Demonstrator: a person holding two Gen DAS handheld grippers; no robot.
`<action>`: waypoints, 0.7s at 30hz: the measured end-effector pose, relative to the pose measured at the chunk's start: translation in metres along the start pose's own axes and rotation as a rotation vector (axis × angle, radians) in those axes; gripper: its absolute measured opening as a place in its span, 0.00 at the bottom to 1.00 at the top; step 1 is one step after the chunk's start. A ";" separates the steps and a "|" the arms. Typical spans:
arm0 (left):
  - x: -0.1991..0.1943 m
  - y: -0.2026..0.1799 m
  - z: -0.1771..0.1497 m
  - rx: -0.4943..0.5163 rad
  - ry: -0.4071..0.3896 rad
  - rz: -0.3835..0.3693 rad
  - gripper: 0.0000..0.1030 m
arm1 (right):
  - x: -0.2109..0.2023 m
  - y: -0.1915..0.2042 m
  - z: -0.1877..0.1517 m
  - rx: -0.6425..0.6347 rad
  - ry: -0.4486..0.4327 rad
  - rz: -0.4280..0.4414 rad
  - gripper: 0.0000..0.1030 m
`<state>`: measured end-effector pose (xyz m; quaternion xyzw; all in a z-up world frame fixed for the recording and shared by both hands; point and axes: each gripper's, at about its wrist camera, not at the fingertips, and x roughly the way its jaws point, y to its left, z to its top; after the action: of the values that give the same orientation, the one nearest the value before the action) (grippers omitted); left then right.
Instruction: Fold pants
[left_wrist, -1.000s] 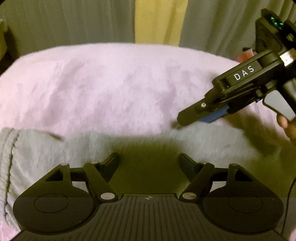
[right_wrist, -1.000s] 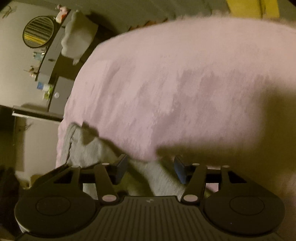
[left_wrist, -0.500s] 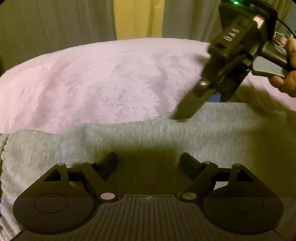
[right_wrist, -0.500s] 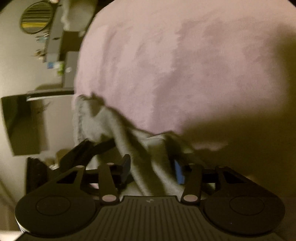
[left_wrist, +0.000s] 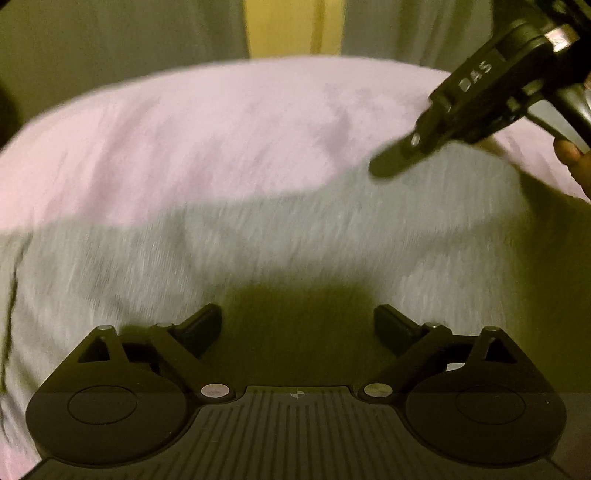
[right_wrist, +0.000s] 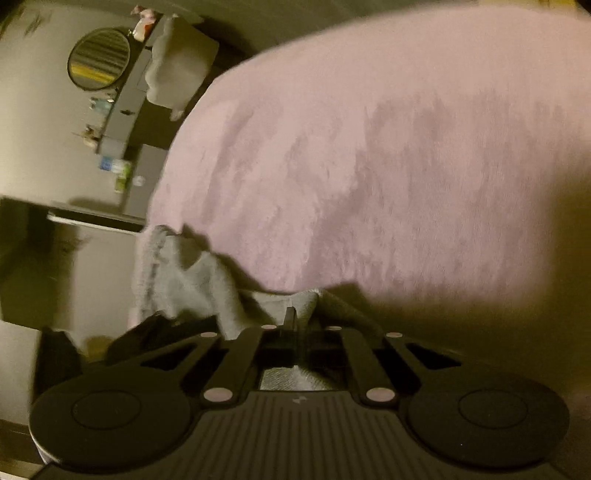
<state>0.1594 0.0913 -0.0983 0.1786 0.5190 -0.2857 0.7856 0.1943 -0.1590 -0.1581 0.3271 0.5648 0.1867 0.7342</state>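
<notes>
Pants (left_wrist: 295, 236) lie on our blanket (left_wrist: 207, 122); our right gripper (right_wrist: 291, 314) pinches their far edge; our left gripper (left_wrist: 297, 326) gapes, having just widened above them.

The pants (left_wrist: 295, 236) are light grey, of soft knit cloth, and lie spread across the near part of a pink bed (left_wrist: 184, 140). In the left wrist view they cover the near half from the left edge to the right, with a ribbed band at the far left. In the right wrist view one edge is lifted and bunched, pinched between closed claw tips.
</notes>
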 end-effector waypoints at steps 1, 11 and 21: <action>0.002 0.007 -0.003 -0.034 0.033 -0.007 0.93 | -0.001 0.003 0.002 -0.014 -0.019 -0.023 0.03; -0.010 0.011 -0.042 -0.050 0.031 0.033 0.94 | 0.007 -0.027 0.019 0.061 -0.018 -0.032 0.03; -0.004 -0.003 -0.035 -0.085 0.038 0.088 0.97 | -0.048 0.008 -0.029 0.060 -0.050 0.007 0.18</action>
<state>0.1315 0.1099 -0.1080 0.1730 0.5371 -0.2253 0.7942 0.1535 -0.1759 -0.1228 0.3556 0.5505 0.1639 0.7373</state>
